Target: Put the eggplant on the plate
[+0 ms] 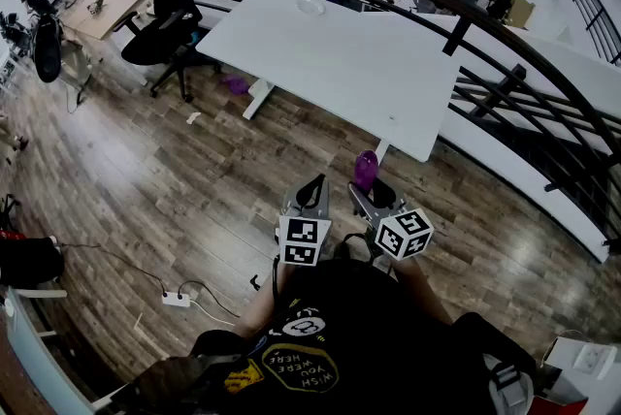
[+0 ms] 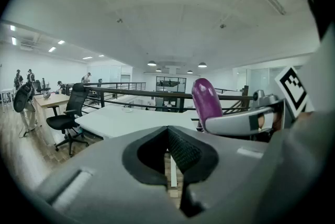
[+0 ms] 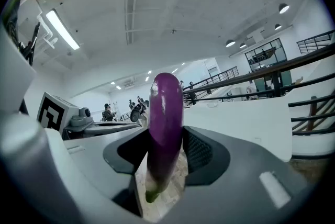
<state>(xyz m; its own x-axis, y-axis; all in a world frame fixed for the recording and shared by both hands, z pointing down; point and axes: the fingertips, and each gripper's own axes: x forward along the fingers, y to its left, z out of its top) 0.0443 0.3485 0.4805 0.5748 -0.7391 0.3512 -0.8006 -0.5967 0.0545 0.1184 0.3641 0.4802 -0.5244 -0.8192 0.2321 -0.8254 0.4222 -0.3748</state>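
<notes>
- Purple, smooth and glossy, the eggplant (image 3: 165,123) stands upright between the pads of my right gripper (image 3: 166,138). The jaws pinch it across its lower half. Its rounded end rises above the jaws, and its greenish stem end hangs below them.
- My left gripper (image 2: 168,133) has its jaw tips pressed together with nothing between them. Only a thin slit shows lower down between the black, finely textured pads.
- From my left jaws, the eggplant is off to the right and a little ahead, apart from them.
- Ahead of both pairs of jaws lies a white table (image 1: 330,54), flat and matt. Its near corner is just beyond my right tips, and its broad top stretches away from there.
- Beyond the table and round to the right of my jaws curves a dark metal railing (image 1: 543,64).
- Below the jaws is a wood-plank floor (image 1: 146,200), a wide stretch of it spreading to the left of my left jaws.
- A black office chair (image 1: 165,25) stands far off to the left, near the table's far end.
</notes>
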